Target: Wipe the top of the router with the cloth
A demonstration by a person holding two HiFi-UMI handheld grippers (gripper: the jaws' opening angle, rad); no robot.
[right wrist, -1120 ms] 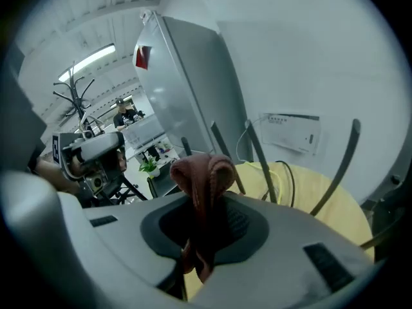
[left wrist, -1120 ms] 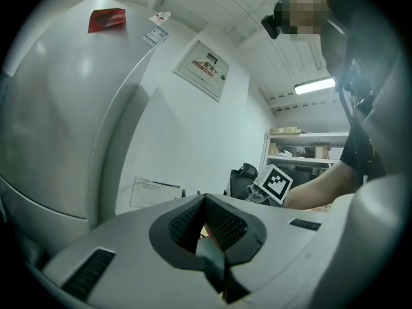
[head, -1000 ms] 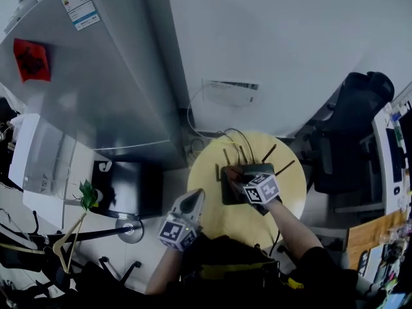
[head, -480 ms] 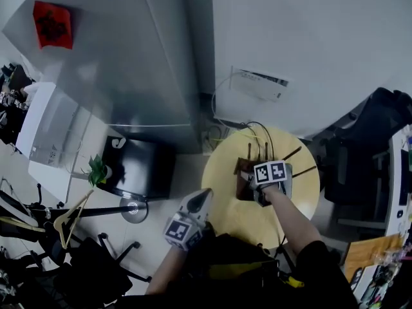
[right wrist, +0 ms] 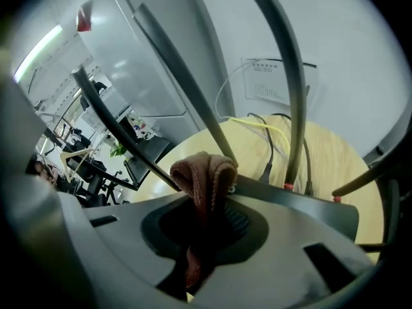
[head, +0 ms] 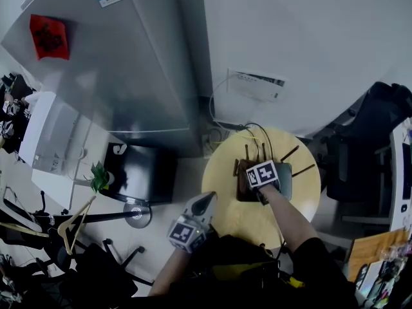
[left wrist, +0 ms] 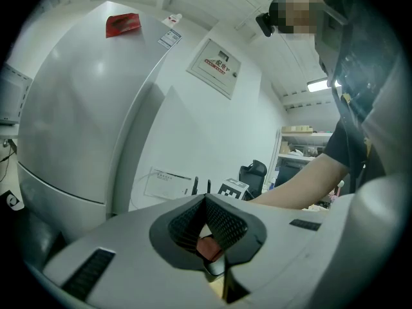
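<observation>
Right tongs (right wrist: 199, 237) pinch cloth (right wrist: 205, 172) on router (right wrist: 309, 211) top; left tongs (left wrist: 215, 262) pressed together (empty, held aside). We judge wiping underway, unfinished.

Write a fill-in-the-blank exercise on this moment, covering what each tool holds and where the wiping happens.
1. The right tool is shut on a brown ____.
2. That tool sits over the dark ____ with several antennas.
3. The round table has a ____ top.
4. The left tool, jaws together, holds ____.
Missing words: cloth; router; yellow; nothing.
</observation>
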